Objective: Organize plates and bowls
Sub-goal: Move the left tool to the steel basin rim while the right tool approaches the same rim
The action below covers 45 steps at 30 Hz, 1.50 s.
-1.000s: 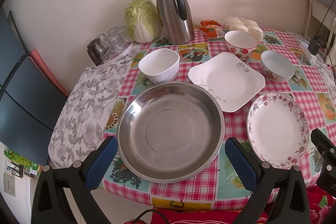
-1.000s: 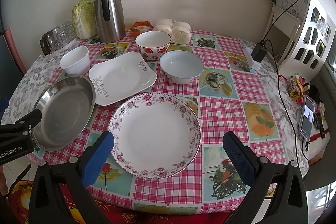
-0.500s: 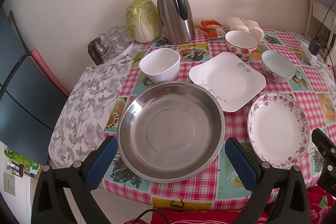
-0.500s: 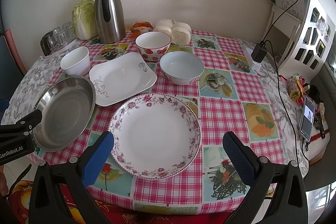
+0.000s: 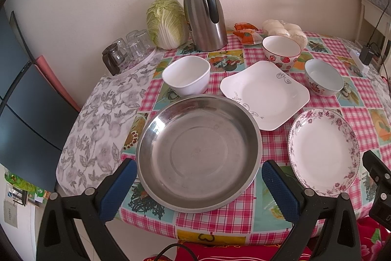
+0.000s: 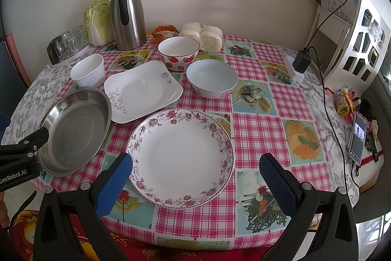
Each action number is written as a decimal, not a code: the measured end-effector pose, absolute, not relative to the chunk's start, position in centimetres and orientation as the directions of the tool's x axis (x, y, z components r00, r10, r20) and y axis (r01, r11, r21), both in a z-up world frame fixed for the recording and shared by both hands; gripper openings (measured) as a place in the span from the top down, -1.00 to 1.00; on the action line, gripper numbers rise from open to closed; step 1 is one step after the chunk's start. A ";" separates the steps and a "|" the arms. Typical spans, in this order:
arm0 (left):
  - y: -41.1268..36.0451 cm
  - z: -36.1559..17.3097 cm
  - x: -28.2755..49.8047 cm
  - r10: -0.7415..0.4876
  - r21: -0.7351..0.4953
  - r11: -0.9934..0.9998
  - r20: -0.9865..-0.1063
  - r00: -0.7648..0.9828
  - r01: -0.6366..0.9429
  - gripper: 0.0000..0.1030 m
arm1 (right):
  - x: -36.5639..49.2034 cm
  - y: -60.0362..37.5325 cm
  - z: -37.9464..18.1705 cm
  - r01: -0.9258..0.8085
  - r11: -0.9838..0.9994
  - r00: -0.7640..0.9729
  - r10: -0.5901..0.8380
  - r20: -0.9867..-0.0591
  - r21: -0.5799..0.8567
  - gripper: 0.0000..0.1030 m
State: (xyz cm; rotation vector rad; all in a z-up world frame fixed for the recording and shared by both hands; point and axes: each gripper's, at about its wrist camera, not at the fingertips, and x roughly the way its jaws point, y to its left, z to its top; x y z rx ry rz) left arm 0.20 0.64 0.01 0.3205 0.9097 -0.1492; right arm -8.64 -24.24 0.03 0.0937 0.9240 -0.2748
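A: Between the spread blue pads of the left gripper (image 5: 196, 190), what sits closest?

B: The steel pan (image 5: 199, 152), flat on the checked tablecloth (image 5: 227, 221), its near rim level with the pad tips. The jaws stand wide apart, one on each side of the pan, gripping nothing.

A: And the right gripper (image 6: 195, 182)?

B: Also spread wide and empty. The floral-rimmed plate (image 6: 180, 158) lies just ahead of it, its near edge between the two pads. Off to that gripper's left is the steel pan, with the left gripper's black body at its near edge.

A: Further out from the grippers?

B: Beyond the floral plate, slightly left, is the square white plate (image 6: 143, 92) with grey scrollwork; its corner sits right against the pan's rim, though I cannot tell whether they overlap. Left of it, past the pan, stands a plain white bowl (image 6: 88, 70). Beyond the floral plate and a little right is a pale blue bowl (image 6: 211, 77), and behind that a strawberry-patterned bowl (image 6: 178, 53), just beside the square plate's far corner.

A: And at the far edge?

B: Against the wall: a steel thermos jug (image 6: 127, 14), a cabbage (image 6: 97, 21) to its left, upturned glasses (image 6: 68, 43) further left, and wrapped white buns (image 6: 202, 34) behind the strawberry bowl.
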 end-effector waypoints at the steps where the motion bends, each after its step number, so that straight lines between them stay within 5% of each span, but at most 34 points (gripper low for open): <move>1: 0.7 0.0 0.2 0.007 0.208 0.943 -0.795 0.607 0.261 -1.00 | -8.6 -24.2 0.0 0.274 0.961 0.571 -0.194 -0.798 -0.037 -1.00; 30: 1.5 1.7 3.4 0.009 0.148 0.973 -0.785 0.620 0.174 -1.00 | -6.7 -24.6 0.1 0.244 0.970 0.576 -0.147 -0.804 -0.003 -1.00; 45: 3.0 2.2 9.1 0.011 -0.002 1.000 -0.764 0.645 -0.018 -1.00 | -0.7 -24.5 0.6 0.281 0.936 0.599 0.001 -0.801 0.211 -1.00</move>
